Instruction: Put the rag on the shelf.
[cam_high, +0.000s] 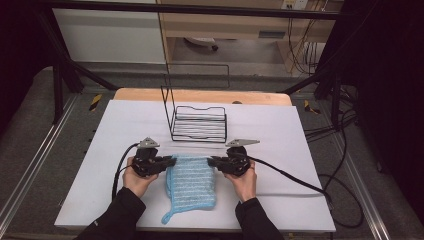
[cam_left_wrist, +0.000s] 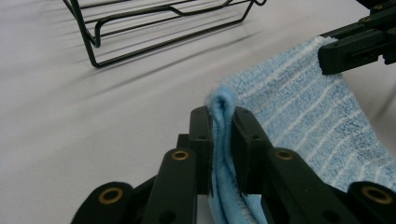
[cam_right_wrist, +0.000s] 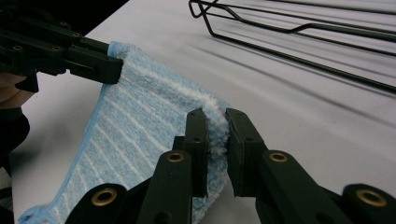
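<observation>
blue terry cloth with pale stripes, a towel, is pinched at its upper left corner between the two black jaws of the left gripper; the jaws are closed onto a folded edge of the fabric, which rises just above their tips. in the right gripper view the opposite upper corner of the same towel is clamped between the jaws of the right gripper, a tuft of pile being squeezed between the pads. each gripper is seen farther off in the other's view, biting its own corner. in the high view the left gripper and the right gripper are held by the left hand and the right hand, dark sleeves entering from the bottom edge. the top edge of the towel is stretched between the two grippers, and the rest is laid toward the near edge of the white table top, a small loop being seen at its lower left corner. a black wire rack is stood on the table just beyond the towel, apart from it. black cables are trailed from both grippers across the table.
</observation>
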